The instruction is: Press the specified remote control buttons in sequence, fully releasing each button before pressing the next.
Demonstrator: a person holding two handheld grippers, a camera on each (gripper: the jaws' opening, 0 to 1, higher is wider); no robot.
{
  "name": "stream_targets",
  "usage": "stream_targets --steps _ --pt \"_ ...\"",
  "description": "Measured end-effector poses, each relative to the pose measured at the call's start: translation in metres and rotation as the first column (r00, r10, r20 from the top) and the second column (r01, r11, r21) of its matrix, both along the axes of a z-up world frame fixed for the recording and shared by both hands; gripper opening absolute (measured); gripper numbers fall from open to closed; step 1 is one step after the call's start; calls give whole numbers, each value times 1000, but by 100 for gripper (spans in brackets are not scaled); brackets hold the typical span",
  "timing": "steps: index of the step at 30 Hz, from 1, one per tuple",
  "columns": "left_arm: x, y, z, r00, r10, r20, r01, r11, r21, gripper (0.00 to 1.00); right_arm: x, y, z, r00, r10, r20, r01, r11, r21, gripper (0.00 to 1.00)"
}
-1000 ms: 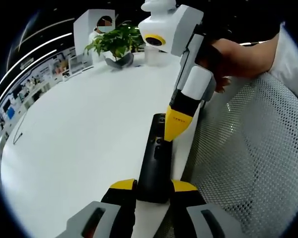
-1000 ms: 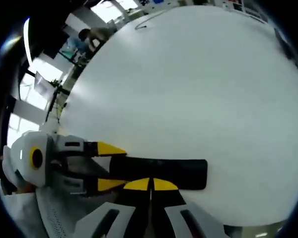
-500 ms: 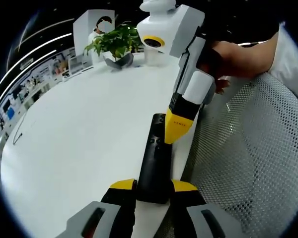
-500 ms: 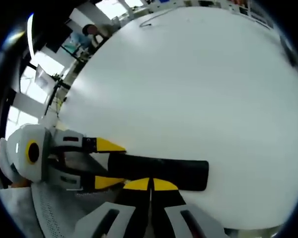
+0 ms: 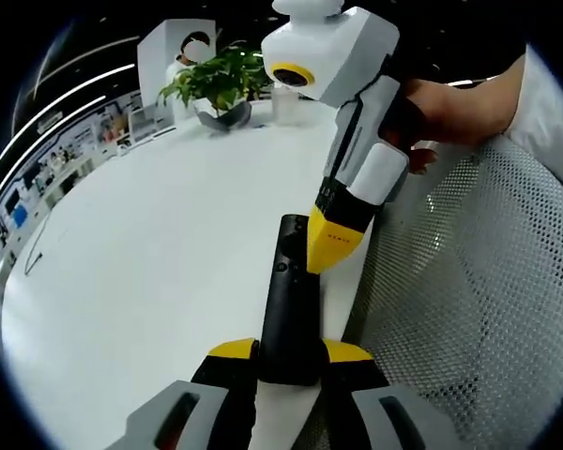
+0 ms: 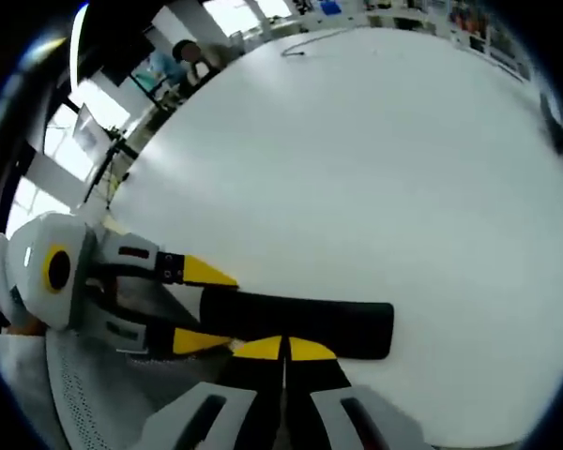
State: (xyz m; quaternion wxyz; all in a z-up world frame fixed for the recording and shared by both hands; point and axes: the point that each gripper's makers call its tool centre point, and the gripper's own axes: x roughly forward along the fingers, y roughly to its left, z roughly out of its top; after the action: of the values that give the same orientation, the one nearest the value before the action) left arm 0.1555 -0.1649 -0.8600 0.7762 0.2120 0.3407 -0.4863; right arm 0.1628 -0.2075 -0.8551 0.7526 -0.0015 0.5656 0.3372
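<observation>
The remote [image 5: 289, 300] lay flat near the edge of the white surface [image 5: 150, 253], a long black bar. In the left gripper view its long axis ran straight away from my left tool [image 5: 289, 352], near end clamped between the two yellow-tipped jaws, far end pointing toward the potted plant [image 5: 216, 80]. Small buttons sat on the far half of its top face. In the right gripper view the same remote [image 6: 305, 323] stretched crosswise, held at its left end by that left tool [image 6: 202, 305], its free end pointing right across the bare surface [image 6: 375, 187].

My right tool [image 5: 330, 253] came down from above in the left gripper view, jaws pressed together into one yellow wedge, the tip meeting the remote's far half at its right edge. From its own camera the right tool [image 6: 283, 350] showed closed jaws with only a thin seam between them, the tips against the near long side of the remote; I could not tell which button lay under it.

A hand [image 5: 450, 98] gripped the right tool's handle. Beside the surface edge lay a white mesh chair seat [image 5: 469, 300].
</observation>
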Motion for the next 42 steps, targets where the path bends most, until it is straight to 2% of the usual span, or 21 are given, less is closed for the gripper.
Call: stream_targets --steps 3,9,16,20,28,30,34,40,42 --pt "0 0 0 1000 -2 1 2 1000 0 25 0 1 0 1000 21 13 -21 1000 -19 0" --pt "-1 -1 0 999 -36 27 36 999 8 24 -1 0 -2 1000 16 -10 -16 1000 -21 0" --pt "0 -1 1 999 -39 30 39 999 8 24 -1 -1 -1 1000 -25 -13 25 1000 15 0" --pt "-1 -1 1 998 -44 35 44 999 10 24 -1 -1 0 998 -42 -49 44 999 30 0" --pt "-2 -1 2 998 -47 34 47 999 11 24 -4 0 1 998 -31 -50 32 999 22 0" --pt "-2 -1 1 998 -50 35 49 999 11 24 -10 2 -2 995 -19 -95 21 1000 22 0" --pt "-2 -1 1 998 -48 33 48 999 9 24 -9 4 0 998 2 -66 -1 1000 10 0" --pt "-5 -2 2 997 -64 37 64 998 6 24 -1 7 9 998 -37 -44 40 997 72 0" --pt "-5 -3 3 997 -69 36 69 998 4 24 -1 6 8 997 -49 -65 54 996 76 0"
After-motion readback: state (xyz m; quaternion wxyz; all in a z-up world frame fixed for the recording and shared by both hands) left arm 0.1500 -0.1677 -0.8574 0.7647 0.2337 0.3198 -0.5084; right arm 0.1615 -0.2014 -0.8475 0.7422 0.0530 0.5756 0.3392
